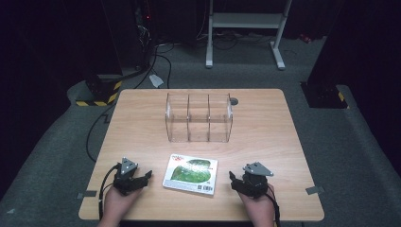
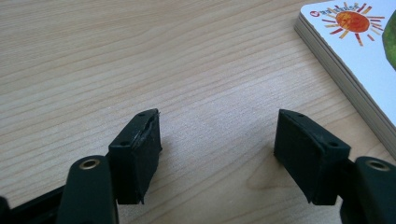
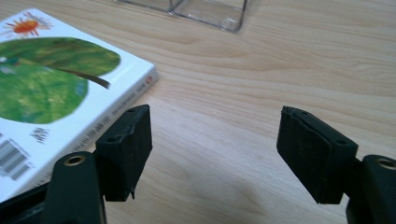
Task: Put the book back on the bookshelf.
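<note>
Dark room, grey floor, a wooden counter (image 1: 142, 127) with a book and a clear organiser on it.

Near the counter's near edge, about midway along it, lies the board book (image 1: 191, 173), flat, its green leaf cover up. The left gripper (image 1: 142, 178) rests toward the near left corner, its jaws spread wide with only bare wood between them; in the left gripper view the book's stacked page edges (image 2: 348, 70) sit just beyond the right jaw, apart from it. The right gripper (image 1: 235, 180) sits toward the near right corner, jaws wide apart and holding nothing, the book's edge (image 3: 70, 88) close beside the left jaw. The clear three-compartment organiser (image 1: 199, 117) stands toward the far edge, well apart from the book, with open wood between them and along both side edges.
</note>
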The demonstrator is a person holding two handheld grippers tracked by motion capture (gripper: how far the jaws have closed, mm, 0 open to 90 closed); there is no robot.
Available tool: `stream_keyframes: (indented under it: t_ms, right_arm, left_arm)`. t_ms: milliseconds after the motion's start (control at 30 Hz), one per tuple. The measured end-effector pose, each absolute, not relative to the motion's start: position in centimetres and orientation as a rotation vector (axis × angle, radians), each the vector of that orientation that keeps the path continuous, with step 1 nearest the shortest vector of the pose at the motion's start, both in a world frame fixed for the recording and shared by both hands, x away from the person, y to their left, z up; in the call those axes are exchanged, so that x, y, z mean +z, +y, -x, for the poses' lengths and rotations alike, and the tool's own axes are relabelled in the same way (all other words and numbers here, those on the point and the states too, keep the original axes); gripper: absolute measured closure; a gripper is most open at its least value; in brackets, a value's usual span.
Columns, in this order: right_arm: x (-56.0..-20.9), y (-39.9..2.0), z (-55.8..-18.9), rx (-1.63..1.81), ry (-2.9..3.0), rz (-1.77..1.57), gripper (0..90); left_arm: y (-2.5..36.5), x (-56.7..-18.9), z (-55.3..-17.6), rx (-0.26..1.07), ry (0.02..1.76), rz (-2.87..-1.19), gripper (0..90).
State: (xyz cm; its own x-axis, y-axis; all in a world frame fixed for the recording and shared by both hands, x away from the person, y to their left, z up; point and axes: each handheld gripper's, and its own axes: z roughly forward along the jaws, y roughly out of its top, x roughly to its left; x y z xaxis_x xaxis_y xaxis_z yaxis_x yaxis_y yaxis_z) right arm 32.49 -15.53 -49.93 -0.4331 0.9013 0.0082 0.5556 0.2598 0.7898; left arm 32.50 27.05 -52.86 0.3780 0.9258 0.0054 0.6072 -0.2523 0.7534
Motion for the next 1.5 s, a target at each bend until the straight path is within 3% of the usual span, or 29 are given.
stream_keyframes:
  t_ms: [200,367,833,1500]
  right_arm:
    - [-48.7,-14.5,-32.7,1.035,2.105,-1.315,26.7]
    - [-49.8,-13.7,-32.3,1.091,2.119,-1.298,29.6]
    - [-50.7,-13.6,-31.9,1.066,2.141,-1.286,29.9]
    - [-50.8,-12.0,-31.1,1.078,2.187,-1.237,33.9]
  left_arm:
    - [27.0,-52.9,-32.5,0.608,1.322,-1.965,30.6]
    - [27.0,-52.9,-32.5,0.612,1.331,-1.963,29.6]
    - [26.8,-52.7,-32.1,0.609,1.315,-1.976,37.2]
    - [21.2,-51.6,-30.7,0.488,1.146,-1.944,36.6]
